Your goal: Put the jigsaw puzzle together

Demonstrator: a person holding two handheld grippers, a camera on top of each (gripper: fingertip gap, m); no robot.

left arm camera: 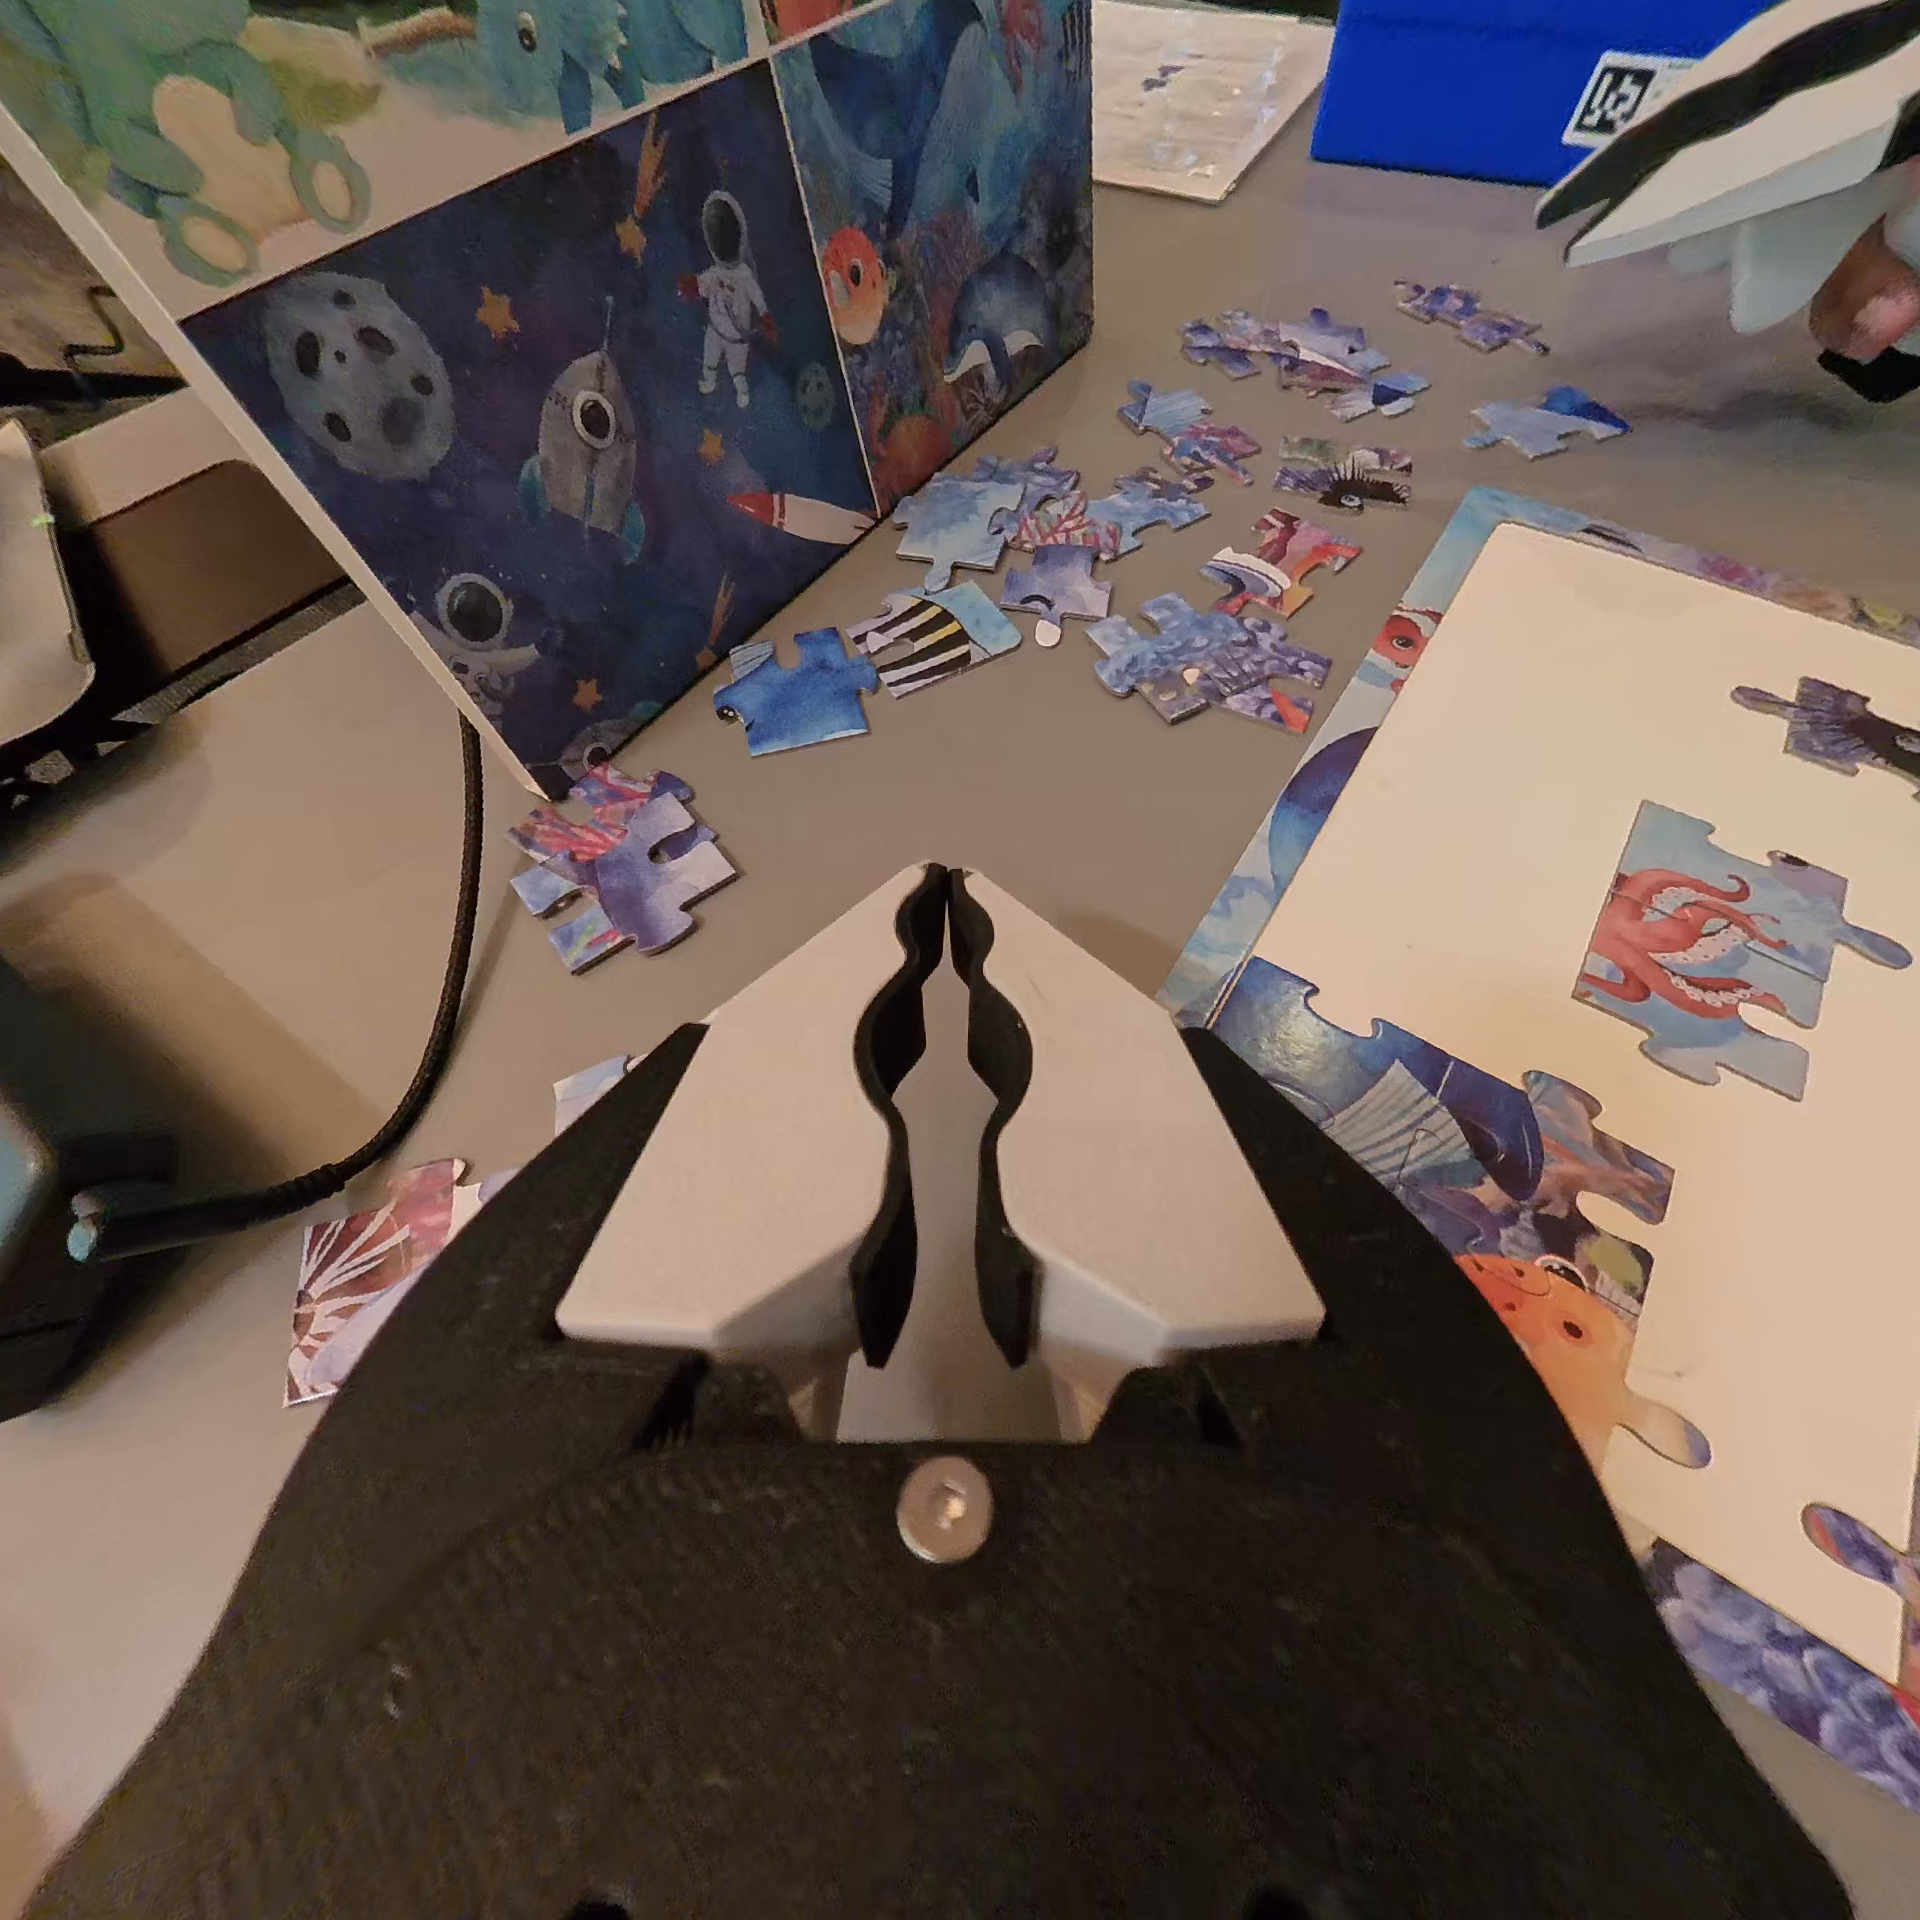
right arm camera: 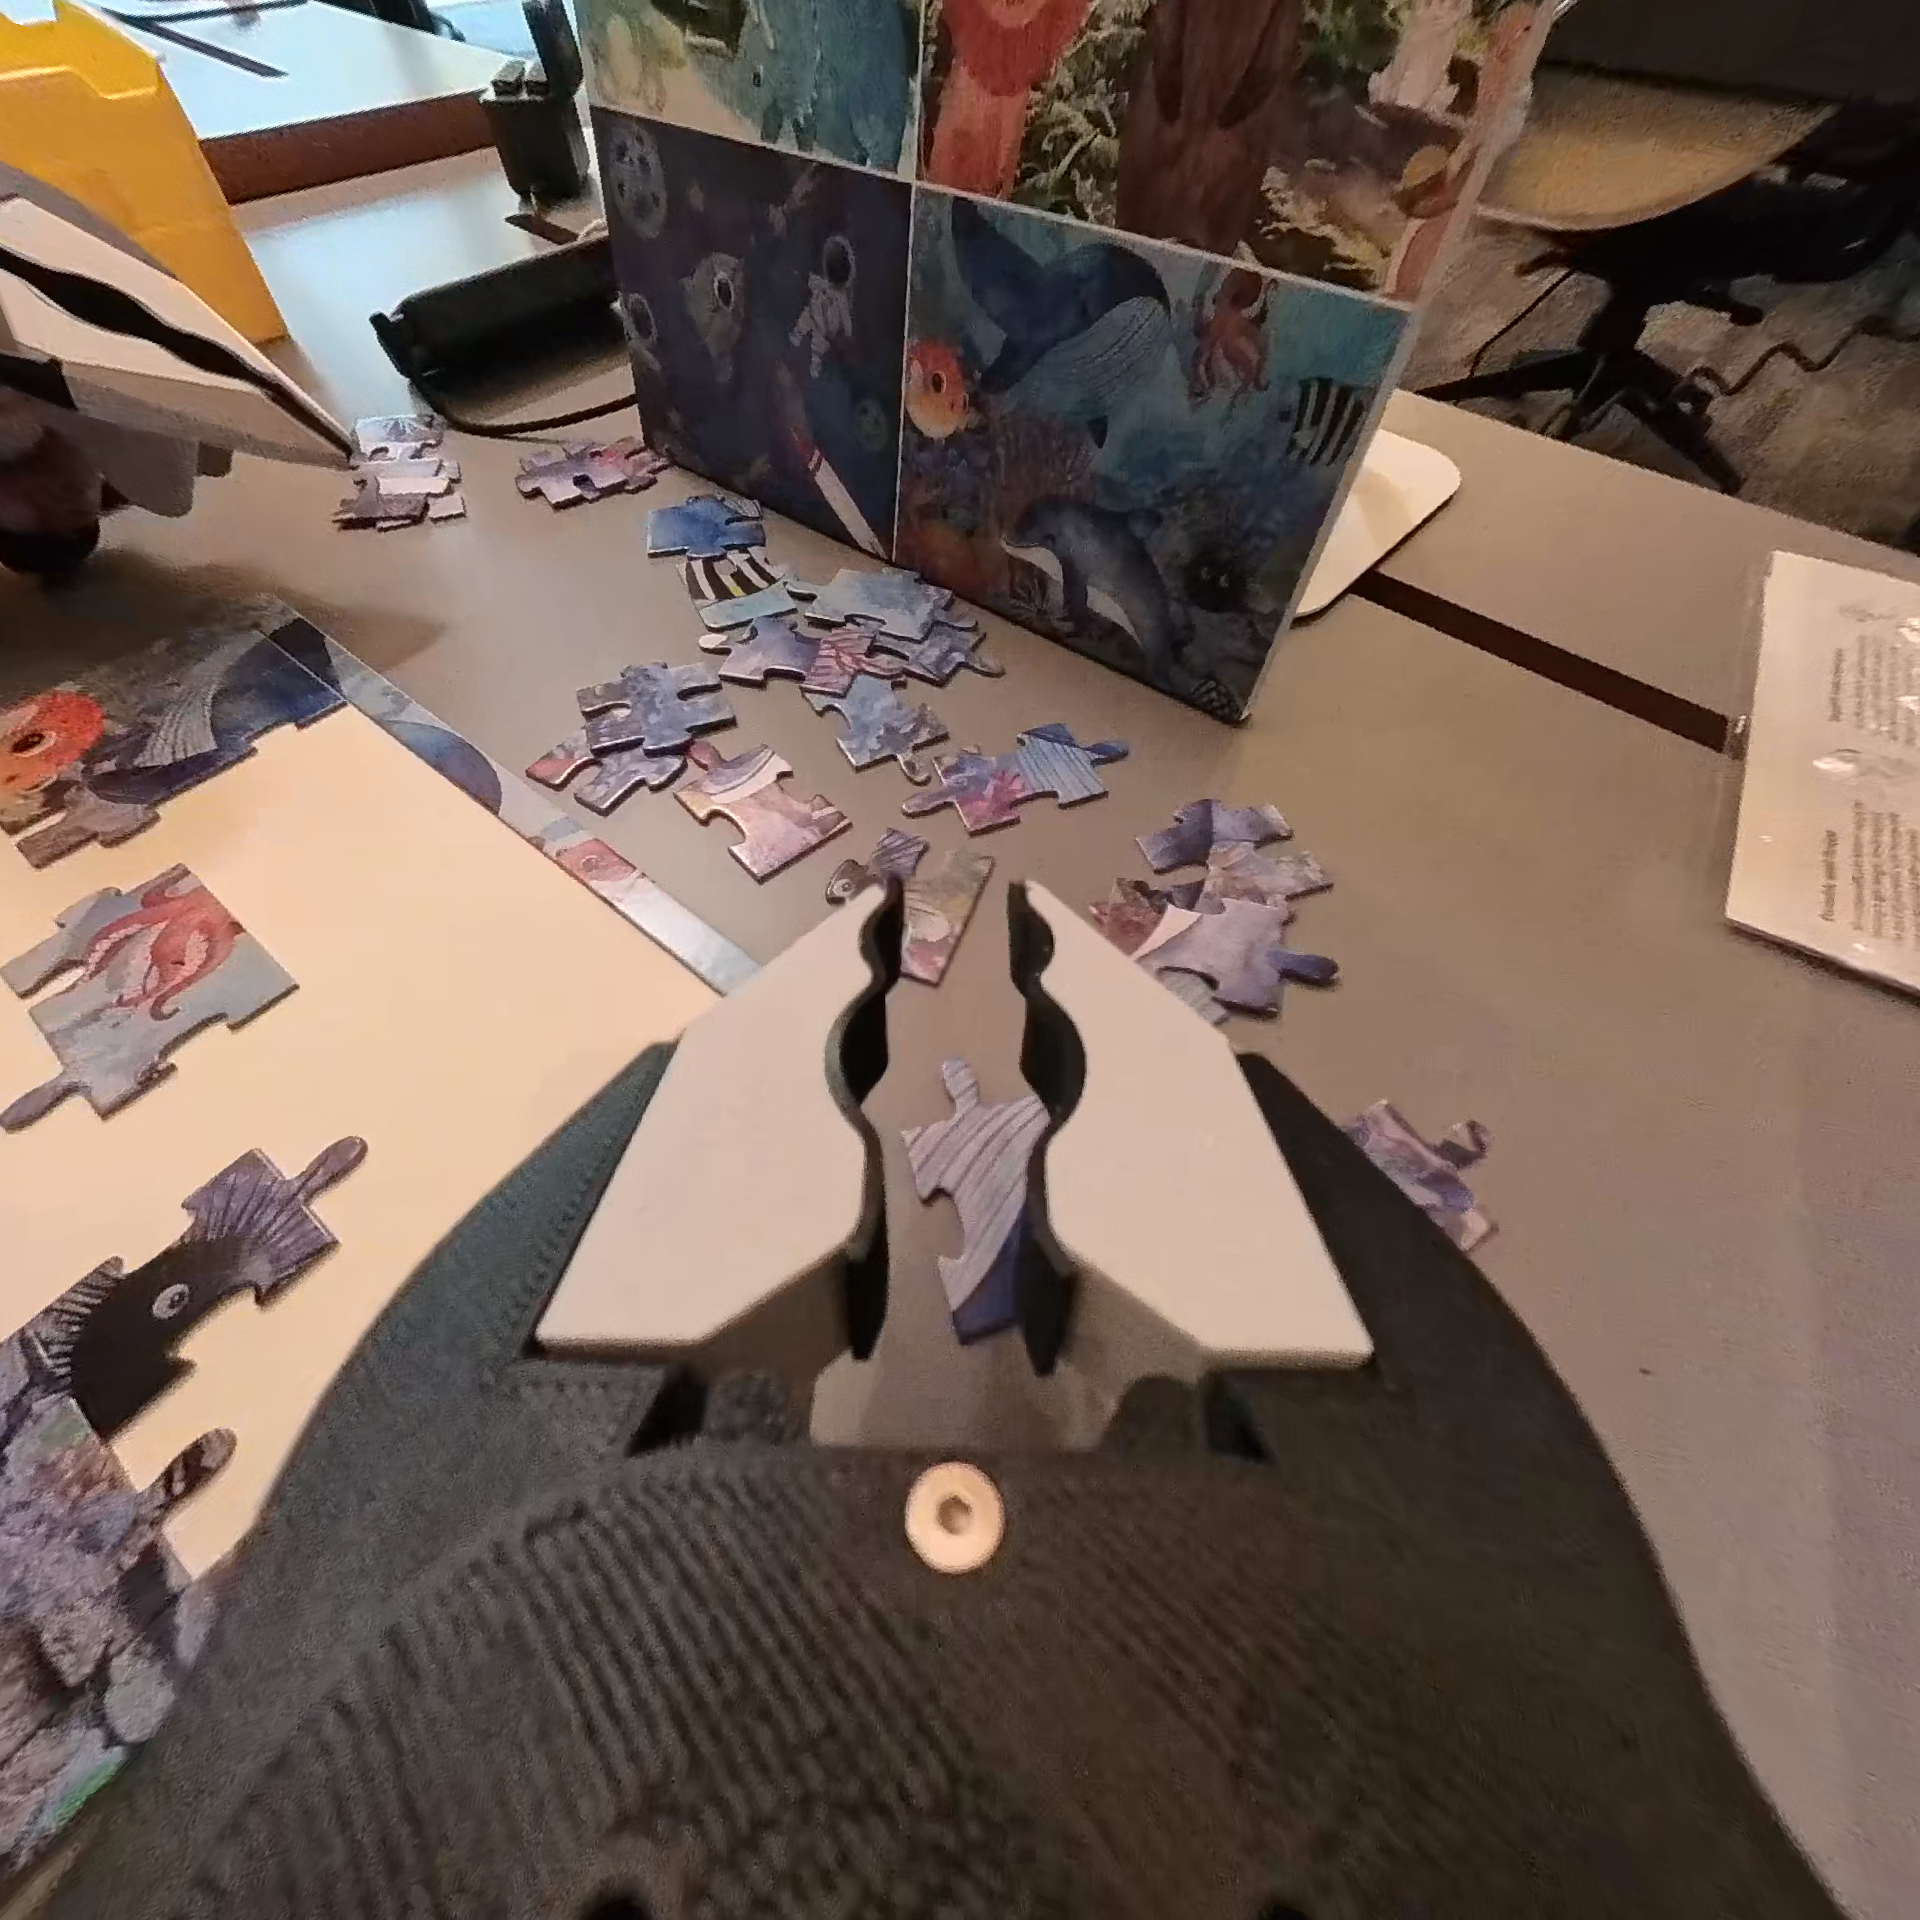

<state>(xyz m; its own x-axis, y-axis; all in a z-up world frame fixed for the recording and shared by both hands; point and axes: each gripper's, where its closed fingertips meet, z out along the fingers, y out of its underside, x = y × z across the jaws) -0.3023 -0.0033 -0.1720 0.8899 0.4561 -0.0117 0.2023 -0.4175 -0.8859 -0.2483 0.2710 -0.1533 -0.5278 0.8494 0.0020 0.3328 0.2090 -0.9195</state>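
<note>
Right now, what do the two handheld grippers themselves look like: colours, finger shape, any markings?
Both match. The left gripper and right gripper each have a black, ribbed printed body with a silver screw at the centre, and two pale grey wedge-shaped fingers lined with wavy black pads. Seen from the left wrist view, the right gripper also carries a black-and-white square marker.

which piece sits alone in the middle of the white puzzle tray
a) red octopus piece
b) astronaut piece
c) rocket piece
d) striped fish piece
a: the red octopus piece lies by itself on the bare white puzzle tray, apart from the joined pieces along the tray's edge; the striped fish piece is still out on the table beside the box.
</note>
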